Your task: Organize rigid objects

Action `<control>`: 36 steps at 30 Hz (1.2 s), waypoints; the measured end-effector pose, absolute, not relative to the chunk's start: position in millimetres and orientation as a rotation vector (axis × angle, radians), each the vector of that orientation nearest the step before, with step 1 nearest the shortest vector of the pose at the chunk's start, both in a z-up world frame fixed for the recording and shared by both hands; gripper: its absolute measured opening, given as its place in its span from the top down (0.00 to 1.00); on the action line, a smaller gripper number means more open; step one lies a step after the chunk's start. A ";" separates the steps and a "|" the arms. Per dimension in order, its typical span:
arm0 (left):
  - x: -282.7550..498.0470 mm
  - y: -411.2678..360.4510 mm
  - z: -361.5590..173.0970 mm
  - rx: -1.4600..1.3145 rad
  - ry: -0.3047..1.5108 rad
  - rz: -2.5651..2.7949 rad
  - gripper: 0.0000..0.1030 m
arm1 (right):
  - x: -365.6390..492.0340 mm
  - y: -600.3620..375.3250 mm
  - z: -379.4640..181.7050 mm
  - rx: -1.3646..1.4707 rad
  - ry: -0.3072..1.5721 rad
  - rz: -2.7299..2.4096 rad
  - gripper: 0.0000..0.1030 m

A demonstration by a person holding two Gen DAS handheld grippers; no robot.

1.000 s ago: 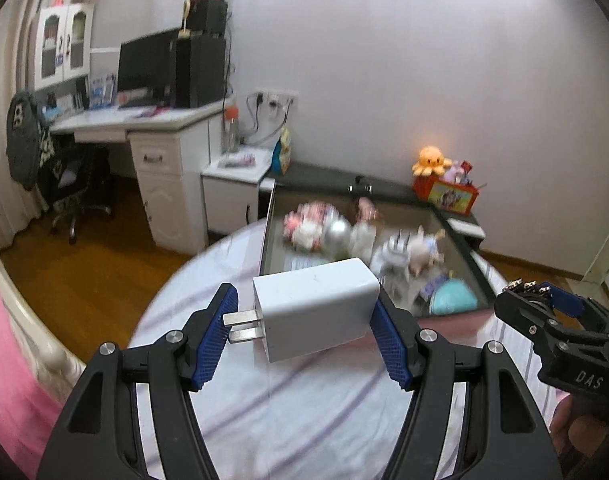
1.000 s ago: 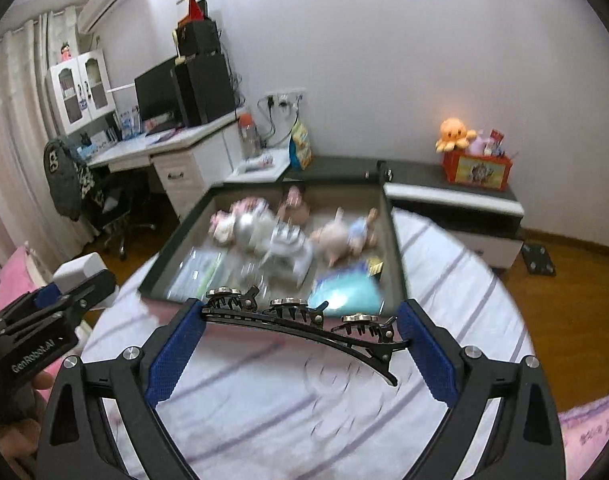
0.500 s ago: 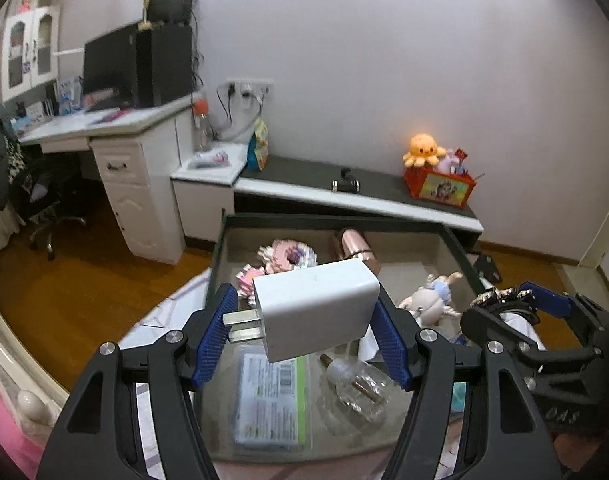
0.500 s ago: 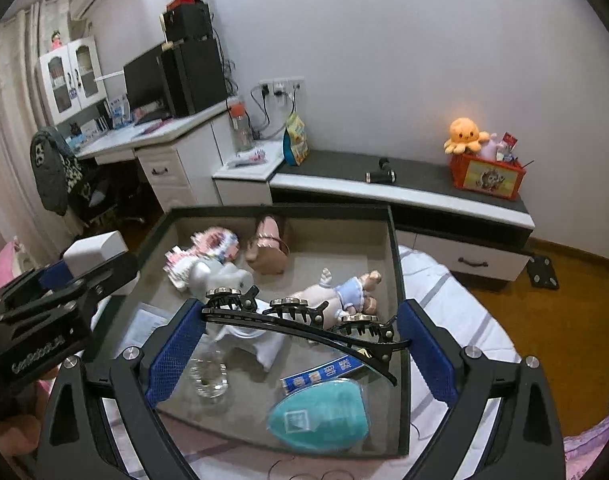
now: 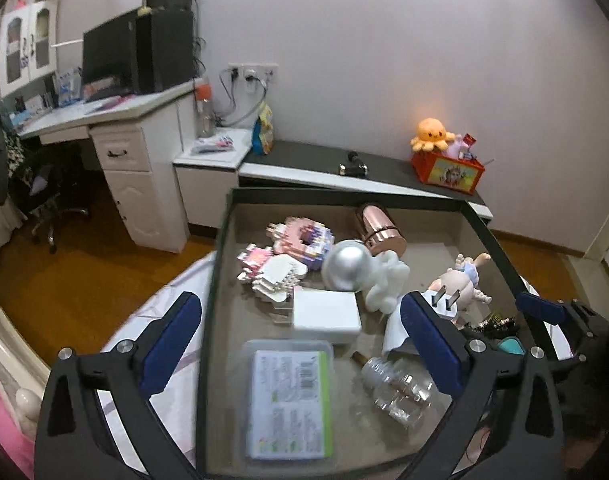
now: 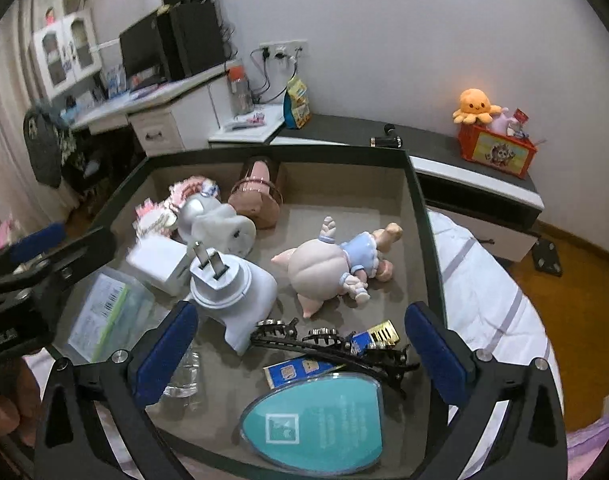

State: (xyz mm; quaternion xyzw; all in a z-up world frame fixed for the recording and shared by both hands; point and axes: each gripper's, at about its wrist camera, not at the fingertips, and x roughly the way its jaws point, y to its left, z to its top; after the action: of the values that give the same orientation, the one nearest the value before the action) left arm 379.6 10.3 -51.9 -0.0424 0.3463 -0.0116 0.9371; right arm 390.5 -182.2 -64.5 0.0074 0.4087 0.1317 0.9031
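Left gripper (image 5: 302, 344): jaws just opened, spread wide, empty.
Right gripper (image 6: 300, 350): jaws just opened, empty.
Hair clip (image 6: 336, 346): in the box (image 6: 418, 216), light, stiff, toothed; pinch mid-spine.
Charger (image 5: 326, 314): in the box, hard, smooth; grip flat sides.

both wrist views look steeply down, close over the same dark tray (image 5: 220, 264) (image 6: 418, 200), side by side.

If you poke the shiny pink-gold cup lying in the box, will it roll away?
Probably. The rose-gold cup lies on its round side, so a poke could roll it. Its polished surface looks slippery.
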 end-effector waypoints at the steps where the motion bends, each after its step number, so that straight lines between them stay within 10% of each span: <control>1: 372.3 14.6 -47.8 -0.095 0.695 -0.016 0.01 | 387.8 -185.1 -61.8 0.041 0.837 0.275 0.00; 36: 58.5 17.3 30.3 -0.111 0.459 0.024 0.00 | 63.5 -188.1 74.1 0.058 0.454 0.142 0.00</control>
State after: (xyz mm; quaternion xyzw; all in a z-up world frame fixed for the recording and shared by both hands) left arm 58.5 17.3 30.3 -0.0552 0.2271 0.0121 0.9722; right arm 63.5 -188.1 74.1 0.0289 0.2250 0.0703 0.9714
